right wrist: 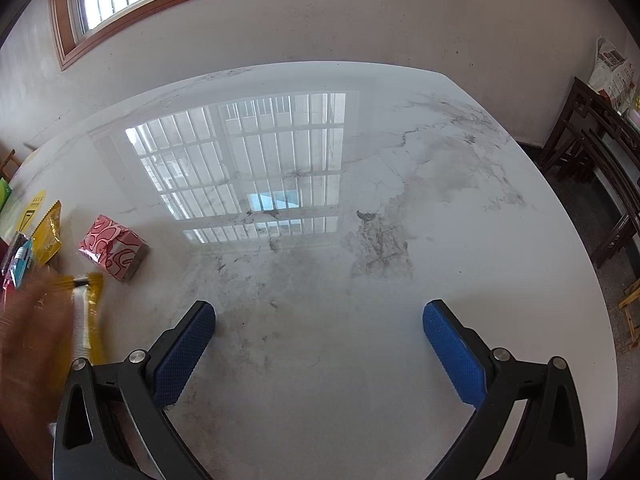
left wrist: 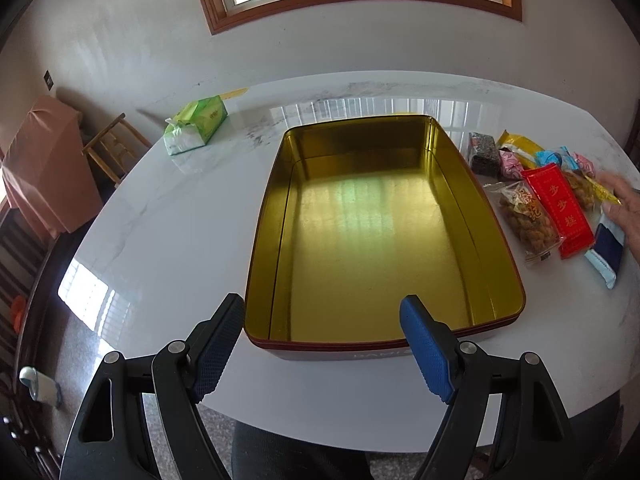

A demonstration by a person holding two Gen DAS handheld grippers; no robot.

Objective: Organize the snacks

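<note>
Left gripper (left wrist: 322, 346) hanging with fingers apart, nothing between, over table's (left wrist: 168, 240) near edge before empty gold tin (left wrist: 380, 232); snacks (left wrist: 544, 200) lying right of tin, hand (left wrist: 626, 208) touching them. Right gripper (right wrist: 319, 354) hovering spread, empty, over bare marble; pink packet (right wrist: 114, 252) sitting by left edge.

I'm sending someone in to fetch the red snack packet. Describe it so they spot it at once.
Find the big gold-lined tin in the middle of the white marble table. A cluster of snacks lies just to the right of it. The red packet is the long flat one with gold Chinese characters, beside a clear bag of brown snacks.
</note>
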